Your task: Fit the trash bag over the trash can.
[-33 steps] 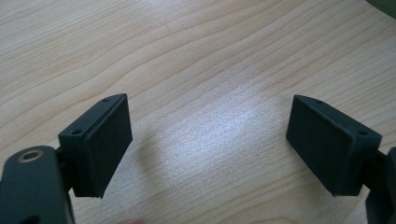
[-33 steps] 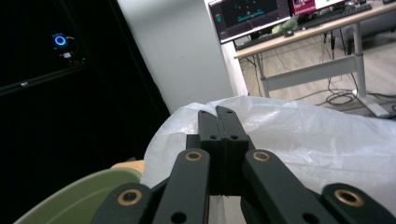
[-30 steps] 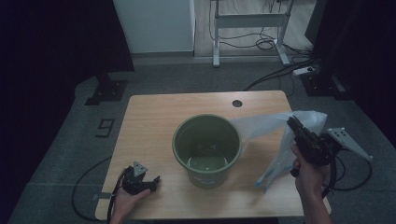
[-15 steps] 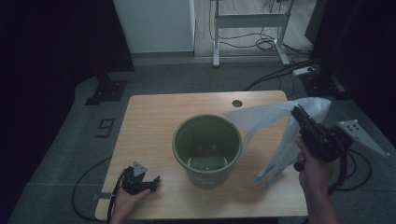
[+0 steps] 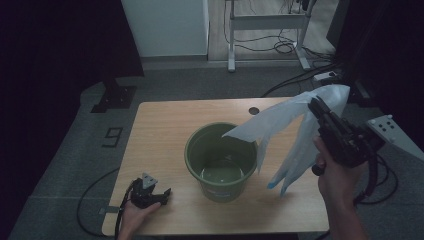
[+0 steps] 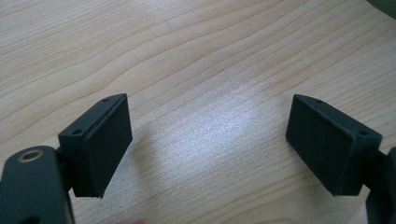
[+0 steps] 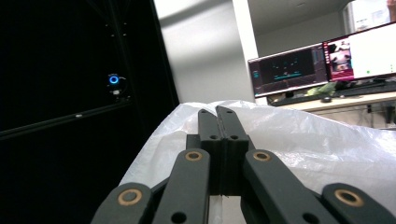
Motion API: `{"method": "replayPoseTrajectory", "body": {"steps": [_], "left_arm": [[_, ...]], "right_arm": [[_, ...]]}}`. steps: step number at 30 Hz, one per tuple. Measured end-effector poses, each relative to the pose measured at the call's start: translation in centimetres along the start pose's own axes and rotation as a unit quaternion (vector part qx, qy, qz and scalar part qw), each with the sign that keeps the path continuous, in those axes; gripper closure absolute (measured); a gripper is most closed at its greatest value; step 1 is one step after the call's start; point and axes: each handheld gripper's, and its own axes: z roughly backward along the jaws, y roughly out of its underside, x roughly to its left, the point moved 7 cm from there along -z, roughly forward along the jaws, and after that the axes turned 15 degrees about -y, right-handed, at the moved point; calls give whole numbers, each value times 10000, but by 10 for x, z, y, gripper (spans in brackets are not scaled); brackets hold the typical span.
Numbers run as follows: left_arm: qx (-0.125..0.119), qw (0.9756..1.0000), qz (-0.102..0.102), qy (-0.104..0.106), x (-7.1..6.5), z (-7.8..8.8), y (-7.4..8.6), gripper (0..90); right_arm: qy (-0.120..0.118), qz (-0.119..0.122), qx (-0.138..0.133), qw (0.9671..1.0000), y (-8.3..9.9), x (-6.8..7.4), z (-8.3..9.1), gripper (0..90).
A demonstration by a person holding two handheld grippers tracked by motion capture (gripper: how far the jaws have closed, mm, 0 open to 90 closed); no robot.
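Up at three o'clock of the desk (image 5: 165, 130), the right claw (image 5: 316, 106) is lifted off the surface and clenched tight on a white plastic bag (image 5: 280, 127). In the right gripper view the jaws meet flat together with the thin film (image 7: 289, 135) pinched between them and billowing out on both sides. The person's right hand (image 5: 332, 172) grips the handle from below, with the cable looping down past the desk's right edge.

The bag hangs from that pinch in the air, one flap stretching toward nine o'clock until it reaches over the rim of the green bucket (image 5: 221, 160), the rest trailing down toward five o'clock, its lower tips with a touch of blue just beside the bucket's right wall. The bucket stands upright at the middle of the desk, open mouth up, floor bare and shiny.

Down at seven o'clock, the left claw (image 5: 159, 194) rests low on the desk in the person's left hand (image 5: 134, 212), well apart from the bucket. It is released: in the left gripper view its jaws are spread wide with only bare wood grain (image 6: 201, 116) between them.
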Motion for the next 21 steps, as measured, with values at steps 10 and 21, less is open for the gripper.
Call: {"method": "replayPoseTrajectory", "body": {"steps": [10, 21], "left_arm": [[3, 10000, 3, 0, 1, 0, 0, 142], [-1, 10000, 11, -9, 2, 0, 0, 141]], "right_arm": [[-366, -5, 116, 9993, 9, 26, -18, 893], [-586, 53, 217, 9980, 11, 42, -29, 892]]}}
